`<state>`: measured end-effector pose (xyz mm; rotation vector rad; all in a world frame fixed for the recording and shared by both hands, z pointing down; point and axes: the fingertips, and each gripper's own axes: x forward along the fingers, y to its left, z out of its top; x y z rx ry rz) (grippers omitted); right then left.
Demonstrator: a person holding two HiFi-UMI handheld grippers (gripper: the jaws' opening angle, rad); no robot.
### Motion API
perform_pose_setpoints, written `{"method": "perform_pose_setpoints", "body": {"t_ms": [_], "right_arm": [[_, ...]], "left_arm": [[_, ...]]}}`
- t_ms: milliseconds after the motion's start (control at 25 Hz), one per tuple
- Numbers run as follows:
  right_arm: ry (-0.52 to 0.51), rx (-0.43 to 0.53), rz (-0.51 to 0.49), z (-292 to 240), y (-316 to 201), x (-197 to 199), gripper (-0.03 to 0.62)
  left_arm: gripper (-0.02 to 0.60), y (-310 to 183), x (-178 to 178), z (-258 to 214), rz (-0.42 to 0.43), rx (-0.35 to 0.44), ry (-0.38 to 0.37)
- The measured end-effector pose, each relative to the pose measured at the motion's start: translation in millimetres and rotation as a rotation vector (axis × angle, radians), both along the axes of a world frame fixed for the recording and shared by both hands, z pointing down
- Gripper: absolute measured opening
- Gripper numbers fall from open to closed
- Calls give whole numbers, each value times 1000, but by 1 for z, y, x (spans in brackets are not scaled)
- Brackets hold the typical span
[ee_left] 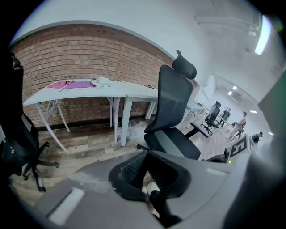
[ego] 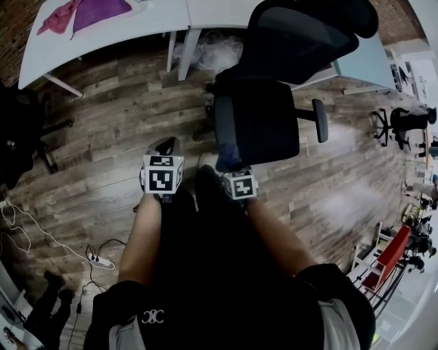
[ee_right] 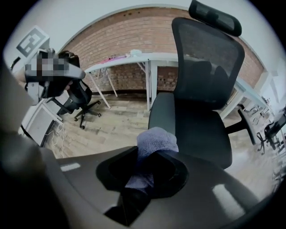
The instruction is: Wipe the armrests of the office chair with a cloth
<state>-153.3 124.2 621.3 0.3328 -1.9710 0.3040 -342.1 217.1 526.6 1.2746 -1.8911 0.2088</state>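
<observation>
Forearms: both bare, reaching forward and down from a dark top, one to each gripper.
Right gripper (ego: 233, 171): jaws clamped on a bunched blue-grey cloth (ee_right: 154, 142). A wad of it bulges out past the jaws, and the marker cube faces up.
Cloth position: held just short of the near edge of the seat, and I cannot tell whether it touches the chair.
Left gripper (ego: 168, 147): jaws look drawn together with nothing between them. It is held over bare floor, left of the chair and beside the right gripper.
Office chair (ego: 263, 119): black, with a mesh back and a headrest, and its seat faces the person. It stands just beyond the two grippers.
Armrest (ego: 320, 121): a dark pad on an arm sticking out from the right side of the seat, well apart from the cloth.
White tables (ego: 137, 20): set along the far brick wall behind the chair.
Purple and pink fabric (ego: 89, 12): lying on the far left table.
Second black chair (ee_left: 18, 147): on castors at far left.
Power strip (ego: 101, 260): on the wood floor at near left, with white cables trailing from it.
Background right: open office with more chairs and distant people, too small to detail.
</observation>
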Motion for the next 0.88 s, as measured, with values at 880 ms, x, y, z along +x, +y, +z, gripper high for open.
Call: {"method": "perform_pose_setpoints", "body": {"t_ms": [880], "right_arm": [[42, -63, -185, 52, 3, -61, 85]], "left_arm": [[6, 25, -18, 8, -122, -81, -13]]}}
